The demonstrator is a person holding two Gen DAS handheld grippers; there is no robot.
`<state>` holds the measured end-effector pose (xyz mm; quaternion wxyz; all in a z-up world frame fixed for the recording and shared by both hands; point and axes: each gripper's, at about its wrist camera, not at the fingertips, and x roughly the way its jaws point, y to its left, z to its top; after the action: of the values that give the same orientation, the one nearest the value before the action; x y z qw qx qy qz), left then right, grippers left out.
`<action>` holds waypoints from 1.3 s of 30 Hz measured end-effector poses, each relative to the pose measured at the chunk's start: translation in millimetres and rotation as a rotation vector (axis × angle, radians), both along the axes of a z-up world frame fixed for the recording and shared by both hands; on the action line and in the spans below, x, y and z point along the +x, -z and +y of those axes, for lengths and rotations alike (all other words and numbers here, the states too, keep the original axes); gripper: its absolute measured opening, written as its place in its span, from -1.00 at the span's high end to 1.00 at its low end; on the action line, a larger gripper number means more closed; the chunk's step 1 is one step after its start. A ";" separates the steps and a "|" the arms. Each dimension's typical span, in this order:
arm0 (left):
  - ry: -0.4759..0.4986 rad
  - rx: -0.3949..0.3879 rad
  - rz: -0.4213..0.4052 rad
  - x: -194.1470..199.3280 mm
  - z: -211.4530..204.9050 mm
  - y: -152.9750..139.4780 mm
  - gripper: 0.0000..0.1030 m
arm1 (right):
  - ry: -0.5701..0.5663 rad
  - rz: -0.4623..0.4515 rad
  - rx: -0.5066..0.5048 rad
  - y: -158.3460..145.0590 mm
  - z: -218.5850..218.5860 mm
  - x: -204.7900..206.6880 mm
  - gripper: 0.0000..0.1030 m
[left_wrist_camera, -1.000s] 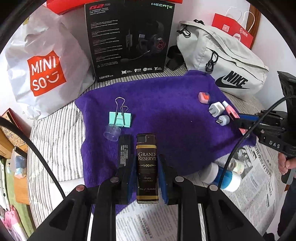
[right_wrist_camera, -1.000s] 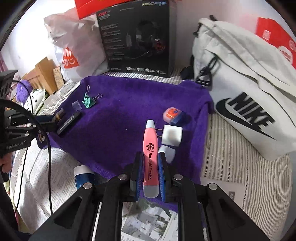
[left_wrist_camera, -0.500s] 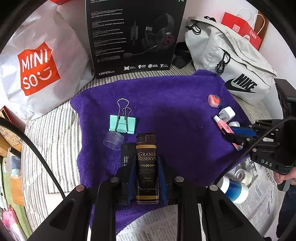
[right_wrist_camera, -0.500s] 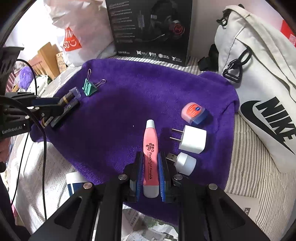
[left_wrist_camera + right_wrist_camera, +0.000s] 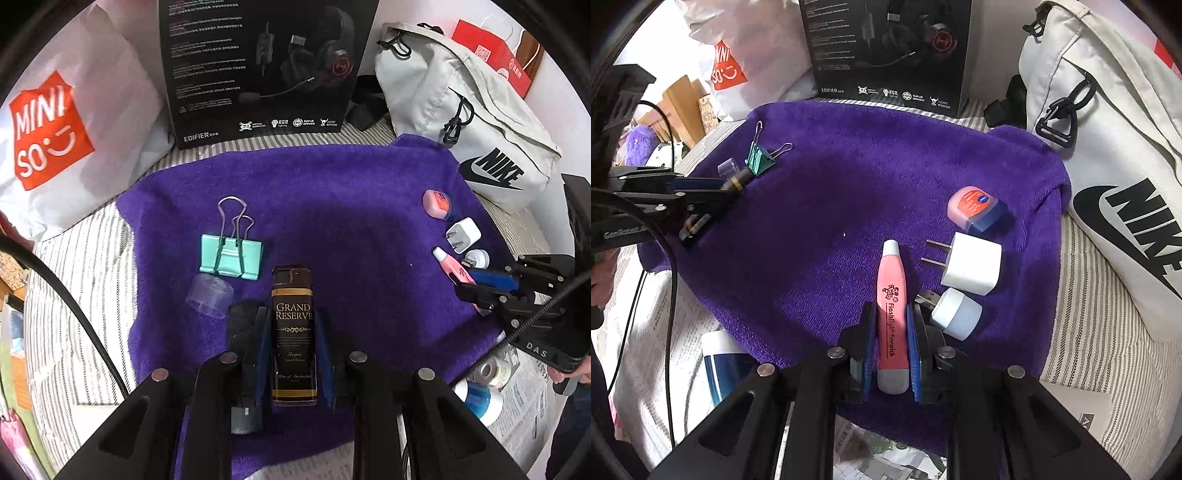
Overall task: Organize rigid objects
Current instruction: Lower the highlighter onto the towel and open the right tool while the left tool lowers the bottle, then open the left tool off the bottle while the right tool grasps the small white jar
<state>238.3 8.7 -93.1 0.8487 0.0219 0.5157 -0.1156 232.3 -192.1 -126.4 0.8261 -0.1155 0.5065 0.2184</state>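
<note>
Both grippers have come lower and further forward over the purple towel (image 5: 351, 192) since a second ago, so the things on it look bigger and closer.

Ahead of both grippers stands the big black headset box (image 5: 258, 66). The white Nike bag (image 5: 1108, 155) sits ahead and to the right of the right gripper. The white Miniso bag (image 5: 55, 129) sits ahead and to the left of the left gripper.

The left gripper (image 5: 293, 332) has its jaws closed a good way on the black lighter (image 5: 294, 332) with gold words, which points straight ahead over the near side of the towel. Just ahead and to its left lies the green binder clip (image 5: 232, 256), and a clear plastic cap (image 5: 209, 296) is just beside that clip.

The right gripper (image 5: 892, 332) has its jaws nearly closed on the pink flashlight earpick (image 5: 892, 317), which lies low over the towel. Just to its right are the white plug (image 5: 971, 264) and the small white USB light (image 5: 955, 314). The USB light is touching or almost touching the right finger. A bit further ahead and right sits the little pink and blue tin (image 5: 975, 208).
</note>
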 end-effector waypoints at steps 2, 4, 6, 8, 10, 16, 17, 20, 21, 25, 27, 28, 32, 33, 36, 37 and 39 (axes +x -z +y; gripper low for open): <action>0.003 0.003 0.004 5.2 -3.6 1.6 0.56 | -0.006 -0.001 0.003 0.6 -1.2 0.0 0.68; 0.008 0.010 0.006 9.9 -7.1 2.1 0.56 | -0.007 0.003 0.007 0.5 -1.1 1.3 0.68; 0.005 0.017 0.005 14.6 -8.8 2.4 0.56 | -0.012 0.001 0.005 0.3 -1.3 0.9 0.68; 0.005 0.016 0.006 19.3 -9.4 1.8 0.56 | -0.015 0.000 0.006 0.2 -1.3 0.9 0.68; 0.008 0.018 0.006 23.2 -10.7 1.9 0.56 | -0.019 0.003 0.017 -0.1 -2.0 1.3 0.62; 0.019 0.041 0.018 29.3 -16.4 6.6 0.56 | -0.017 0.004 0.025 -2.7 -3.7 -2.6 0.30; 0.022 0.045 0.019 29.9 -17.9 7.8 0.56 | -0.014 0.006 0.027 -4.0 -4.7 -3.9 0.30; 0.029 0.063 0.011 30.3 -19.2 8.6 0.56 | -0.002 0.000 0.035 -10.1 -7.4 -8.7 0.30; 0.029 0.064 0.011 30.5 -18.7 8.8 0.56 | 0.005 -0.004 0.037 -13.2 -8.5 -11.1 0.30; 0.030 0.082 0.002 29.0 -20.0 9.8 0.56 | 0.030 -0.019 0.060 -23.9 -12.2 -21.7 0.30; 0.034 0.093 0.000 26.7 -21.4 10.1 0.52 | 0.045 -0.017 0.081 -28.5 -17.3 -27.5 0.30; 0.035 0.089 0.000 24.7 -21.5 10.3 0.48 | 0.052 -0.004 0.097 -30.1 -20.7 -30.4 0.30; 0.035 0.071 0.006 19.4 -21.6 11.6 0.25 | 0.080 -0.006 0.109 -36.3 -31.8 -45.0 0.29; 0.035 0.073 0.006 18.2 -22.4 12.1 0.19 | 0.087 -0.006 0.115 -37.4 -34.8 -49.0 0.29; 0.027 0.076 0.008 13.0 -23.4 12.0 0.17 | 0.100 -0.006 0.119 -38.7 -41.1 -59.7 0.29; 0.024 0.067 0.008 10.8 -22.6 10.7 0.16 | 0.100 -0.004 0.121 -38.5 -42.0 -64.1 0.29; 0.012 0.061 0.005 6.7 -20.4 6.5 0.14 | 0.097 0.000 0.120 -37.7 -42.2 -72.1 0.29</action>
<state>245.0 -11.7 -99.6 0.8457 0.0505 0.5209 -0.1049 160.2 -234.3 -88.7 0.8411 -0.0410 0.4974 0.2083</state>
